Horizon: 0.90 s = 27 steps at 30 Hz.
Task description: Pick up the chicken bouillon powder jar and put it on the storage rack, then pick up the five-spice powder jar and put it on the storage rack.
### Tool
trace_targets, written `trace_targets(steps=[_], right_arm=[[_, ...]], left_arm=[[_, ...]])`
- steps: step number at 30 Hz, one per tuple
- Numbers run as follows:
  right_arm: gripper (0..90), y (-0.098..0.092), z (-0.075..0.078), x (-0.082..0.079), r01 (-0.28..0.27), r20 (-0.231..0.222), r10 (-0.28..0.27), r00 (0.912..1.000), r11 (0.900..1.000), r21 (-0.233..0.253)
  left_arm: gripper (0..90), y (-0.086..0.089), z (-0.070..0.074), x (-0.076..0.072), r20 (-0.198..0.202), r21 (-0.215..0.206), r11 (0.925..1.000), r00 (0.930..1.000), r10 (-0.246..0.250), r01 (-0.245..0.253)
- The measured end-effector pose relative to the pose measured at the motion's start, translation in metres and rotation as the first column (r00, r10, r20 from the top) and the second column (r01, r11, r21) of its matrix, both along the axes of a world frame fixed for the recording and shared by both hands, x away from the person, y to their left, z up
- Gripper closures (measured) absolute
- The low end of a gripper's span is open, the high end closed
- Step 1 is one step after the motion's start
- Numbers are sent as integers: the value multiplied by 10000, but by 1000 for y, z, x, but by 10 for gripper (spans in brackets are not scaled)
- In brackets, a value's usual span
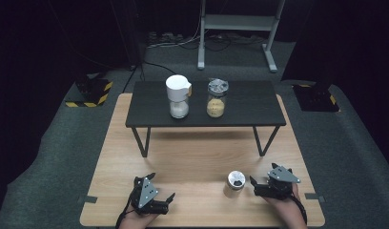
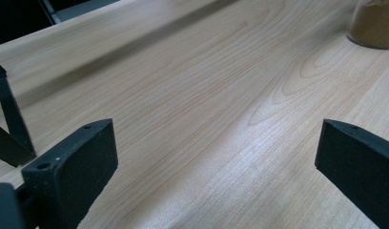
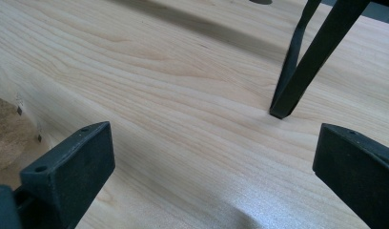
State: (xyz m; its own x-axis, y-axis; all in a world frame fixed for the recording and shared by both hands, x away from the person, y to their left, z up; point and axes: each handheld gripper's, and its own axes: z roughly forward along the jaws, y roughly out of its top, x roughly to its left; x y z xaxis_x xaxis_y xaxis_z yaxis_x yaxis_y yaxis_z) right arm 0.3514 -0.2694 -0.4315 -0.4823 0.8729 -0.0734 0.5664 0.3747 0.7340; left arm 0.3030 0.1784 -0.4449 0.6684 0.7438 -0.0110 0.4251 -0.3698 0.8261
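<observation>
A small glass jar (image 1: 236,181) with a silver shaker lid and tan powder stands on the light wooden table (image 1: 192,157) near its front. My right gripper (image 1: 262,172) rests just right of it, open and holding nothing. In the right gripper view the jar (image 3: 6,138) sits at the left edge, beside the open gripper (image 3: 214,143). My left gripper (image 1: 162,186) lies at the front left, open and holding nothing, well apart from the jar. In the left gripper view the gripper (image 2: 216,143) faces bare wood, with the jar (image 2: 373,24) far off at the top right.
A low black bench (image 1: 240,102) stands across the back of the table on thin legs (image 3: 302,62). On it are a white-lidded jar of white powder (image 1: 178,95) and a silver-lidded jar of tan powder (image 1: 216,98). A metal stand (image 1: 235,28) is on the floor behind.
</observation>
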Motion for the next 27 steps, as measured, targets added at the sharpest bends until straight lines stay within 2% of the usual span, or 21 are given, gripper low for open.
trace_targets(steps=[6, 17, 23, 27], right_arm=[[0, 2, -1, 0, -27, -4, 27, 10000, 10000, -76], [0, 1, 6, 0, -19, 175, 15, 9998, 9997, 241], [0, 2, 22, -1, -78, 497, 54, 9987, 9988, 486], [0, 4, 38, -1, -170, 774, 128, 9969, 9984, 547]], left_arm=[[8, 0, 0, 0, -1, -1, 10000, 10000, 16, -16], [8, 0, 0, 0, 12, 8, 10000, 10000, -43, 43], [8, 0, 0, -1, 32, 46, 10000, 10000, -62, 62], [8, 0, 0, -1, 44, 25, 10000, 10000, -74, 74]])
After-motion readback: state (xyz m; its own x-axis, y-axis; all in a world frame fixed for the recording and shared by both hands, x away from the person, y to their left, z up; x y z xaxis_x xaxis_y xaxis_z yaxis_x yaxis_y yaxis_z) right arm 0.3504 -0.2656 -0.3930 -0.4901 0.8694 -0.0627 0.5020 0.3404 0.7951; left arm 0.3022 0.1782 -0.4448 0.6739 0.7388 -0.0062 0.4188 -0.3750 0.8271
